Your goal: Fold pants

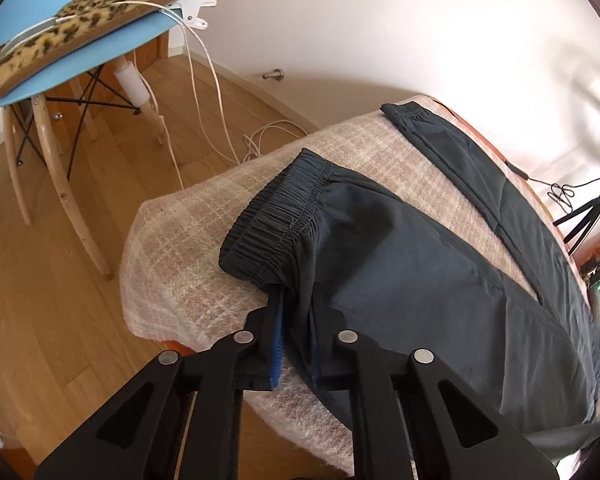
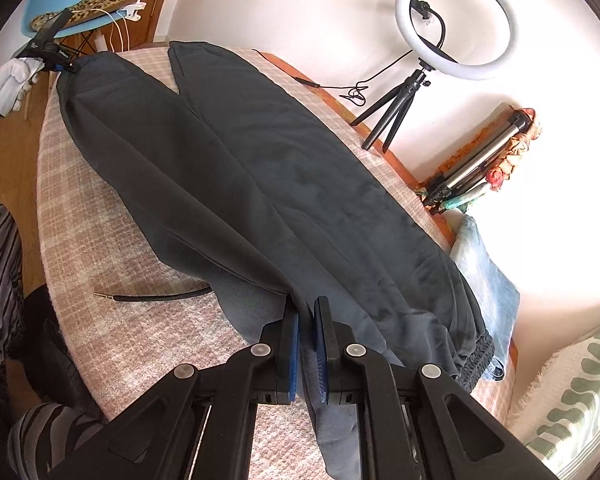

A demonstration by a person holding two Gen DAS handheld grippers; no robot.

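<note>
**Pants pinched at both ends on the covered table**

Pants [image 2: 284, 184] of dark navy cloth lie stretched along the table [image 2: 140, 332], which is covered by a checked beige cloth [image 1: 188, 240]. In the right wrist view the right gripper [image 2: 308, 344] has its blue-padded fingers [image 2: 322, 344] pressed close on a fold of the fabric at the near edge, close to the gathered waistband [image 2: 476, 360] just right of the tool. The two legs run away from this gripper toward the far end of the table. A black drawstring [image 2: 160, 298] with a metal tip lies on the cloth to the left of the fingers.

In the left wrist view the left gripper [image 1: 296, 340] pinches the edge of one leg just behind its elastic cuff [image 1: 276, 232], which sits straight ahead of the fingers. The cloth passes between the two fingers, one blue pad [image 1: 276, 344] showing beside it. The other leg's cuff [image 1: 408, 114] lies further ahead and to the right, apart from the first. The same gripper shows small at the far end in the right wrist view, a white-gloved hand [image 2: 8, 80] behind it.

Beyond the table stand a blue chair [image 1: 100, 44] with a leopard-print cushion [image 1: 80, 24], and a ring light [image 2: 456, 20] on a small tripod. Folded jeans [image 2: 484, 272] lie to the right of the right gripper. No containers are in view.
</note>
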